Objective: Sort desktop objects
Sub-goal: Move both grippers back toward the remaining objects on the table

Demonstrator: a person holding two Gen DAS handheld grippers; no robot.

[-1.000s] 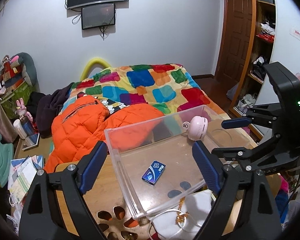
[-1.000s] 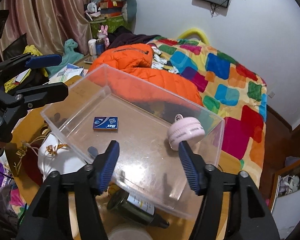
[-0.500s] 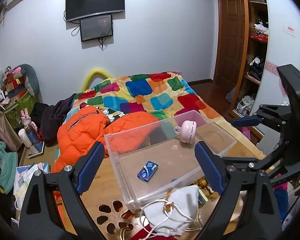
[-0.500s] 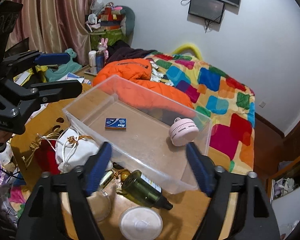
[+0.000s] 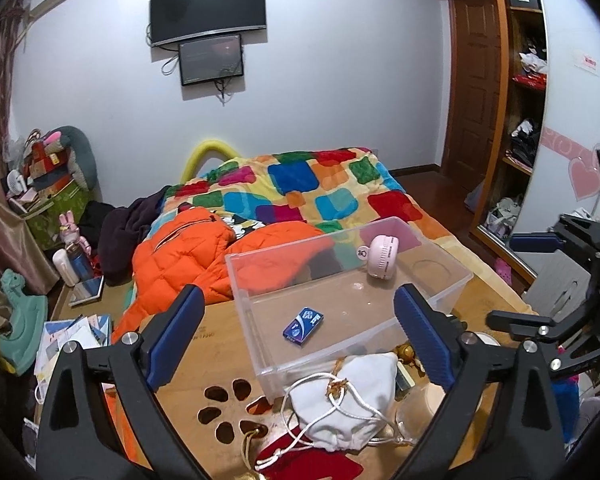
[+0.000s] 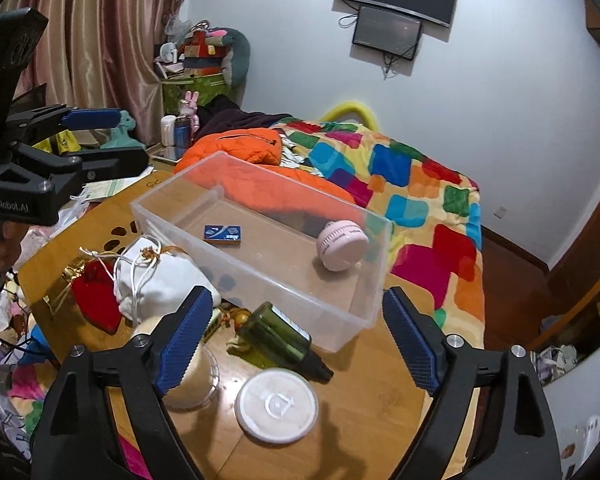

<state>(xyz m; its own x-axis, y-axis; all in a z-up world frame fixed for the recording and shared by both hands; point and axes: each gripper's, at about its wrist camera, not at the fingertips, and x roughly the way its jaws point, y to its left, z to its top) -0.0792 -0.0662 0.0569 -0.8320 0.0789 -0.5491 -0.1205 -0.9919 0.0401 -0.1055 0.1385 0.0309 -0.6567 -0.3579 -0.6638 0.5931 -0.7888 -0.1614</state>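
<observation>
Both claws up over the wooden tabletop (image 6: 380, 392), both empty. Left claw (image 5: 296, 334) spread wide and opening, nothing between its blue pads (image 5: 176, 336). Right claw (image 6: 296, 338) opening too, well apart, gripping nothing.

Clear plastic bin (image 6: 172, 208) sitting on the tabletop's far side, next to the bed. Inside it: blue card box (image 6: 223, 234) lying flat toward the left end, pink round mini fan (image 6: 342, 246) resting at the right end against the far wall. Same two seen from the left wrist view, blue card box (image 5: 303, 326) mid-floor, pink round mini fan (image 5: 382, 258) near the back wall of the clear plastic bin (image 5: 260, 344).

Outside the bin, on the near side: white drawstring pouch (image 6: 156, 276) just beside the front wall, red pouch (image 6: 96, 296) touching it on the left, dark green bottle (image 6: 280, 334) on its side close against the front wall, white round lid (image 6: 277, 404) flat on the tabletop near the bottle. Small gold trinkets (image 6: 236, 314) between pouch and bottle, too small to name.
</observation>
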